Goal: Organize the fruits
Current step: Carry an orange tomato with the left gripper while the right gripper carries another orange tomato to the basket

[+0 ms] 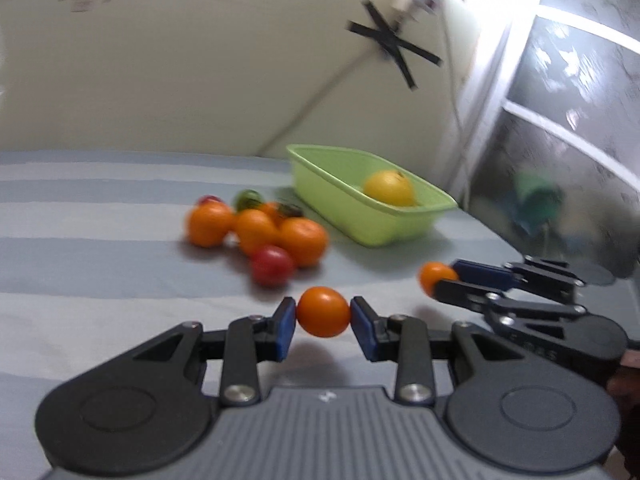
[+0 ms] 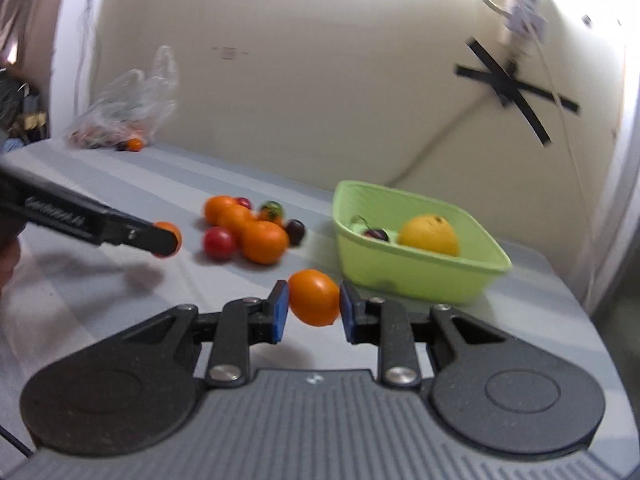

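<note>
With a yellow citrus fruit [image 2: 429, 234] and a cherry [image 2: 375, 234] already in the green basket [image 2: 416, 276], each tool carries fruit above the striped cloth, the left gripper [image 1: 323, 316] and right gripper [image 2: 314, 300] each clamped on a small orange fruit, while a pile of oranges [image 2: 248, 228] still waits beside the basket.

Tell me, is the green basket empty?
Not empty. The green basket holds a big yellow fruit and a dark cherry.

a home room: striped bedsheet [image 1: 100, 248], taped wall [image 1: 200, 60], window [image 1: 580, 80].
</note>
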Demonstrator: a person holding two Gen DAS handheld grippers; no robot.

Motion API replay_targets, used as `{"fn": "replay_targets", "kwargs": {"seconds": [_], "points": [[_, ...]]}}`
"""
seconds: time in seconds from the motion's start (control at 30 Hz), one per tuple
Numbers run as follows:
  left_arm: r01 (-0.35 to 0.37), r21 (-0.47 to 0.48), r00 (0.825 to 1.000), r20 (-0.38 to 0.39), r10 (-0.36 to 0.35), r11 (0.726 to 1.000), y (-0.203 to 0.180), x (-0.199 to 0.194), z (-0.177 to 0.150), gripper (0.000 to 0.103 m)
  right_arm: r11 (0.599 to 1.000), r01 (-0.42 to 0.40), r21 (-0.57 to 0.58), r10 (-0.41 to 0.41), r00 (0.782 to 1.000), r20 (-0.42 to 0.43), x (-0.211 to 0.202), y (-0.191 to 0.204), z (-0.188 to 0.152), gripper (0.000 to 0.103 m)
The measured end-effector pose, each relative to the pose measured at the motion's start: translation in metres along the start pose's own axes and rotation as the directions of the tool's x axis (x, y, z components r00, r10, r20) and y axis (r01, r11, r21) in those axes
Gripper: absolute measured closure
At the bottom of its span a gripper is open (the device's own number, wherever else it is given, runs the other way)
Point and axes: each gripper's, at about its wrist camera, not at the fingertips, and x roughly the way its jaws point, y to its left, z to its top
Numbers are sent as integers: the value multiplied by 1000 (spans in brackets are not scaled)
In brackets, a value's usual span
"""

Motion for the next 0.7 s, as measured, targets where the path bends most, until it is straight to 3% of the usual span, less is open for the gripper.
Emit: {"fn": "replay_targets", "kwargs": {"seconds": [0.37, 0.47, 0.53, 0.6, 0.7], "points": [[-19, 53, 999, -49, 22, 998, -17, 11, -8, 71, 998, -42, 42, 44, 998, -45, 9, -6, -12, 70], [-27, 60, 998, -48, 30, 998, -19, 11, -9, 71, 997, -52, 61, 56, 995, -81, 15, -12, -14, 58], [-32, 62, 998, -48, 35, 998, -20, 12, -8, 72, 994, -68, 84, 75, 994, -74, 14, -16, -14, 60], [-28, 63, 998, -47, 31, 998, -22, 13, -3, 72, 993, -60, 99, 67, 996, -65, 13, -20, -15, 72], [-19, 82, 1000, -19, 20, 996, -26, 13, 16, 72, 991, -54, 126, 59, 998, -36, 11, -25, -15, 73]]}}
